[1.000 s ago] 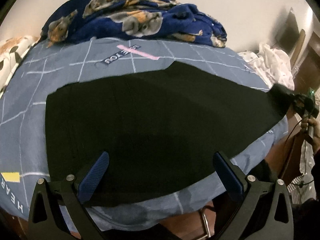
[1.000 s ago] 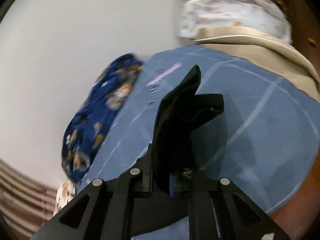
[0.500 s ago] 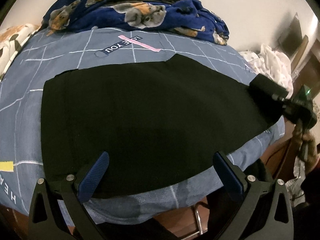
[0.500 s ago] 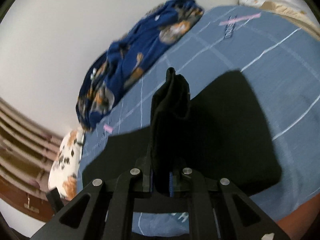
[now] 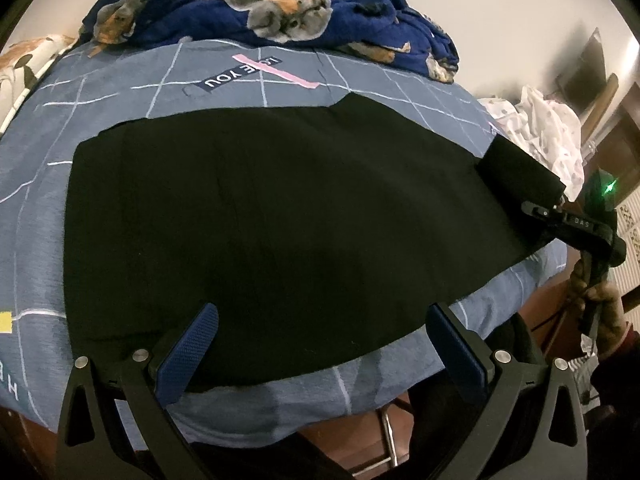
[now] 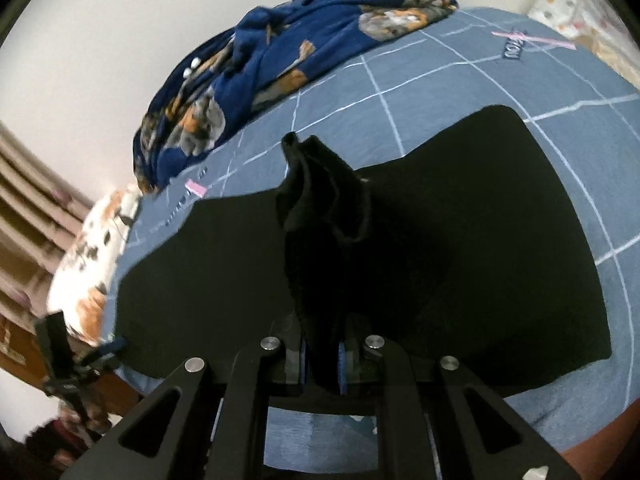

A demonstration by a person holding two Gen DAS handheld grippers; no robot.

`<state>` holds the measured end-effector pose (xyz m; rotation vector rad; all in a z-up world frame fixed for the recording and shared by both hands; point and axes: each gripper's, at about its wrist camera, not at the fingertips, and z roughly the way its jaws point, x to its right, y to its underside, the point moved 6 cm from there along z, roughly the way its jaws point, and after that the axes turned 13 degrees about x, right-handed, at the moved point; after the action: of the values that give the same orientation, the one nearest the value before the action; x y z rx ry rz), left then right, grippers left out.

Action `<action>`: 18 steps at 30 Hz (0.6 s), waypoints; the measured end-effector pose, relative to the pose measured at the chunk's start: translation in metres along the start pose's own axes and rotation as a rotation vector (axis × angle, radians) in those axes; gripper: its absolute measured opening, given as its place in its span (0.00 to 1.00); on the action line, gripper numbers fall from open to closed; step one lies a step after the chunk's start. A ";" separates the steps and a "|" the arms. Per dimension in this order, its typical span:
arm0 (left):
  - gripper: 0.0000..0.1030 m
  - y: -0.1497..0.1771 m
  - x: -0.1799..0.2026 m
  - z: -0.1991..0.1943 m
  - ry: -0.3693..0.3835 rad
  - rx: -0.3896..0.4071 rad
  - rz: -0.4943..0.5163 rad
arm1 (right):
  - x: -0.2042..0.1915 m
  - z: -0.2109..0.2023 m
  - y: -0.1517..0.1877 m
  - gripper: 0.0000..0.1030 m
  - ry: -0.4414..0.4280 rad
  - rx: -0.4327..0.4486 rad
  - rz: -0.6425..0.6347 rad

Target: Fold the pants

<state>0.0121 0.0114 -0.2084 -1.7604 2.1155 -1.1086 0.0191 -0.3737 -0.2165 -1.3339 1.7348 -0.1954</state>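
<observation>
While the bed (image 5: 248, 92) w/ its blue grid sheet takes up most of both views, the black pants (image 5: 280, 216) lie spread flat across it, long side running left-right, near edge close to the mattress edge. Navy dog-print blanket (image 5: 280, 8) is heaped at the far side, well apart from the pants.

Change vs a sec ago: right gripper (image 6: 320, 360) has swung round from facing the wall to facing along the pants, and the pinched end has come in over the cloth. Judging by that, the fold-over of one end toward the other has begun, not yet laid.

Right jaws are closed tight on a bunched hem, fabric standing up between them & raised off the sheet. In the left view that lifted end sits at far right.

Left gripper (image 5: 320, 344) is spread wide, holding nothing; the pants' near edge lies between and just under its blue pads (image 5: 188, 356). Contact unclear.
</observation>
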 end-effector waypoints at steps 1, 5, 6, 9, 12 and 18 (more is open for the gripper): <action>1.00 0.001 0.000 0.001 -0.001 -0.004 0.001 | -0.003 0.002 0.002 0.12 0.002 -0.005 -0.019; 1.00 0.003 0.001 0.002 0.000 -0.015 0.000 | -0.014 0.012 0.010 0.14 0.031 -0.028 -0.111; 1.00 0.003 0.000 0.002 0.000 -0.017 -0.003 | -0.015 0.014 0.012 0.14 0.030 -0.032 -0.116; 1.00 0.004 -0.004 0.003 -0.001 -0.024 -0.013 | -0.016 0.017 0.016 0.19 0.000 -0.052 -0.106; 1.00 0.005 -0.006 0.003 -0.003 -0.026 -0.022 | -0.020 0.018 0.019 0.43 -0.073 -0.070 -0.073; 1.00 0.005 -0.007 0.005 -0.005 -0.031 -0.019 | -0.028 0.016 0.029 0.54 -0.174 -0.116 -0.054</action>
<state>0.0132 0.0160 -0.2167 -1.7978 2.1286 -1.0810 0.0110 -0.3330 -0.2275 -1.4385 1.5850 -0.0087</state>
